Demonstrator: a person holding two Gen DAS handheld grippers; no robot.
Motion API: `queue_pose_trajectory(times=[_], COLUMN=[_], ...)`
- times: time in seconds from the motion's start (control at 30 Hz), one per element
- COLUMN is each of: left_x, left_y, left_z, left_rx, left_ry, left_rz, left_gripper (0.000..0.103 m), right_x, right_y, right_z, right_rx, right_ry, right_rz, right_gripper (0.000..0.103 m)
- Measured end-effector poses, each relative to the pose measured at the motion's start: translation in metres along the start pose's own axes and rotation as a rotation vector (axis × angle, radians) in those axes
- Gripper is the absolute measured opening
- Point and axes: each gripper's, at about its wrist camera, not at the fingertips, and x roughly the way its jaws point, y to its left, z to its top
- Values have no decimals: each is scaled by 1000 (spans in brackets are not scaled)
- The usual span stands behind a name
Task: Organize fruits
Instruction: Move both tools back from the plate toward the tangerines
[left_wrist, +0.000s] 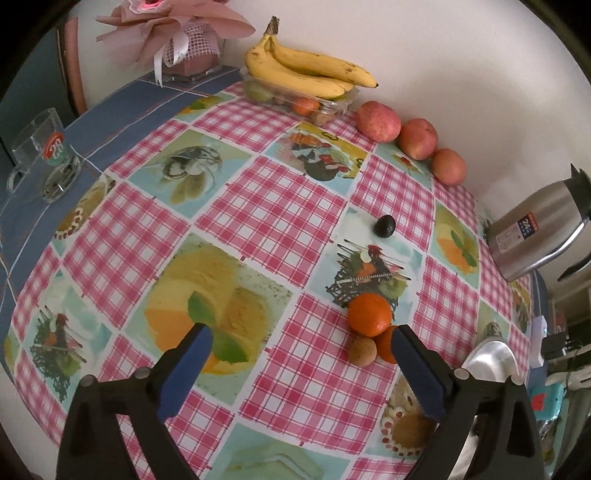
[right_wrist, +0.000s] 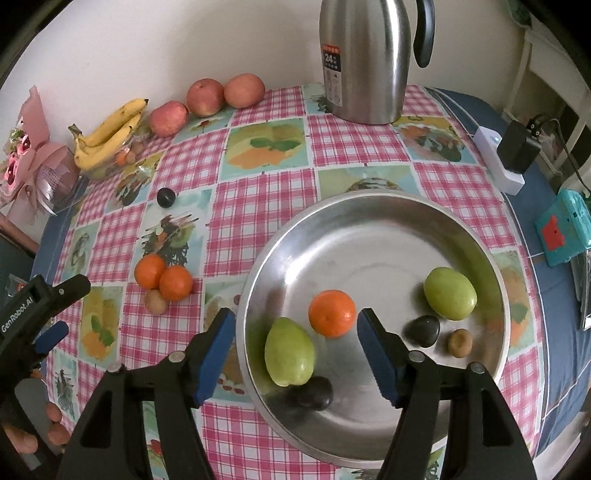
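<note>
Hovering my right gripper (right_wrist: 295, 350), spread wide and empty, over the steel bowl (right_wrist: 369, 206) (six fruits in), I hold my left gripper (left_wrist: 301, 365) equally wide near two tangerines (left_wrist: 369, 314) remaining on the tablecloth.

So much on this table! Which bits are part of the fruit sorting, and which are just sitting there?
Part of the job: metal bowl, the orange in it, two oranges on the cloth, bananas, apples.

Just lying about: flask, glass mug, bouquet, charger.
</note>
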Motion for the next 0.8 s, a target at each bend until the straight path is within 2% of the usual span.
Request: queue_pose_trajectory(times=[0.13, 0.2, 0.27, 0.5, 0.67, 0.8], left_x=[-2, -2, -3, -7, -10, -9], left_y=[-2, -2, -2, -11, -16, -15], left_z=[-1, -1, -1, -1, 2, 4], left_rx=[8, 8, 14, 86, 128, 141], left_ry=[-15, -22, -33, -85, -138, -142], left_rz=[6, 10, 14, 19, 52, 79], left_gripper=[103, 103, 103, 103, 103, 103], right_x=[0, 0, -2, -7, -4, 1], right_y=[-2, -2, -2, 3, 12, 17], right_z=[0, 0, 0, 2, 0, 0], right_rx=[3, 2, 3, -1, -34, -45], right_ry=[-8, -21, -44, -91, -106, -103], right_rz=[-6, -15, -25, 2, 14, 30], right_gripper=[76, 91, 94, 95, 95, 95])
